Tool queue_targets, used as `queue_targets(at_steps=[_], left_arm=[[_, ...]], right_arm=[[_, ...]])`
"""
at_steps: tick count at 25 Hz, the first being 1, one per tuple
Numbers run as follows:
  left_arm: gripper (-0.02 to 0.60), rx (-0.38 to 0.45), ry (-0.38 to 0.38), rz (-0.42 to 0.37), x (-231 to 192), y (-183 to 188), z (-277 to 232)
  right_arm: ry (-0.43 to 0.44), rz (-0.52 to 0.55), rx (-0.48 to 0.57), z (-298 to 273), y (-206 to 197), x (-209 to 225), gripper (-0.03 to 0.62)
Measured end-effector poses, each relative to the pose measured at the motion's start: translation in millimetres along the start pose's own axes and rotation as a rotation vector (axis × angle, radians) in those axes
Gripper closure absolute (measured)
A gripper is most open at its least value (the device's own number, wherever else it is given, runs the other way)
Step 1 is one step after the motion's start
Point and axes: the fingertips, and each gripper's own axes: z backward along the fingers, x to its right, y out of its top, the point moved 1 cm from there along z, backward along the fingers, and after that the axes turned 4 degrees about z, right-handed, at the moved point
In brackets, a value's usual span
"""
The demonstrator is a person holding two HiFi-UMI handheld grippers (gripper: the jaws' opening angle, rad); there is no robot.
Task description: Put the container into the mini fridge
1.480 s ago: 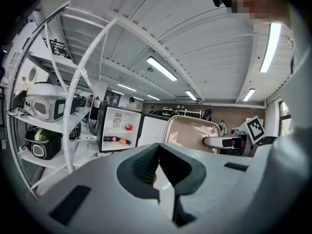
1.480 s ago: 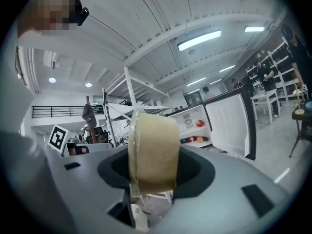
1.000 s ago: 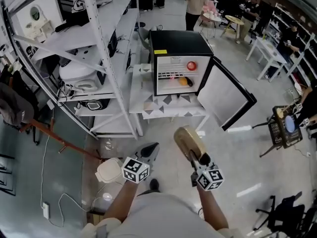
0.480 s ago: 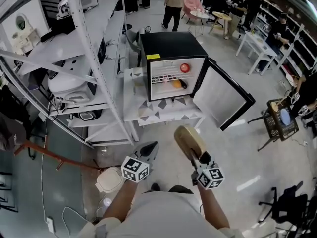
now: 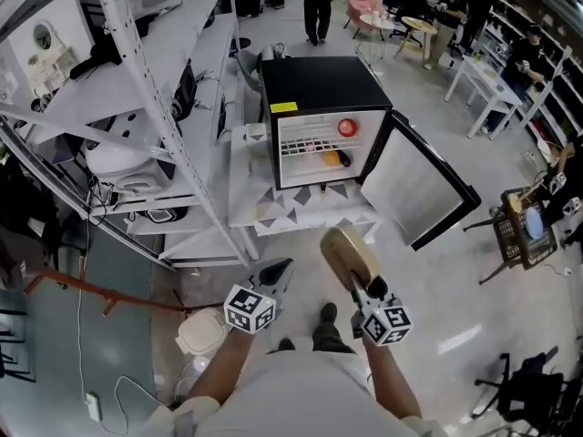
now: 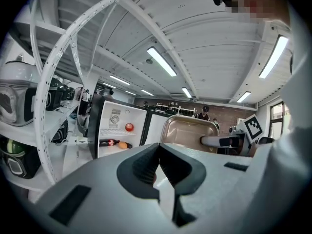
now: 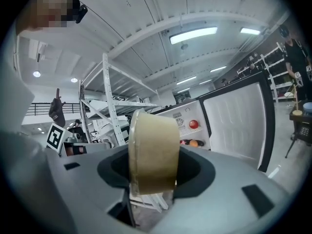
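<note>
A tan container (image 5: 349, 254) (image 7: 152, 152) stands on edge between the jaws of my right gripper (image 5: 360, 280), which is shut on it. Ahead stands the black mini fridge (image 5: 319, 107) on a low white table (image 5: 246, 185), its door (image 5: 414, 180) swung open to the right. Inside are a red ball (image 5: 346, 127), an orange (image 5: 332, 158) and a dark bottle. My left gripper (image 5: 276, 276) (image 6: 158, 162) is shut with nothing in it, level with the right one. In the left gripper view the container (image 6: 187, 133) shows to the right.
White metal shelving (image 5: 137, 107) with appliances runs along the left. A white appliance (image 5: 200, 333) and cables lie on the floor at the lower left. A black crate on a stand (image 5: 519, 235) is at the right. People and tables stand far behind the fridge.
Both grippers and the container have come nearer the fridge, keeping their pose. The fridge sits slightly closer and lower in the head view.
</note>
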Motion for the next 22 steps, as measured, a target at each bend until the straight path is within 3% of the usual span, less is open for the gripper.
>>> queue_targets(at_steps=[22], left_arm=[[0.578, 0.044, 0.224, 0.031, -35.1, 42.3, -142.1]], right_arm=[[0.229, 0.011, -0.079, -139.3, 49.4, 124.5, 0.381]])
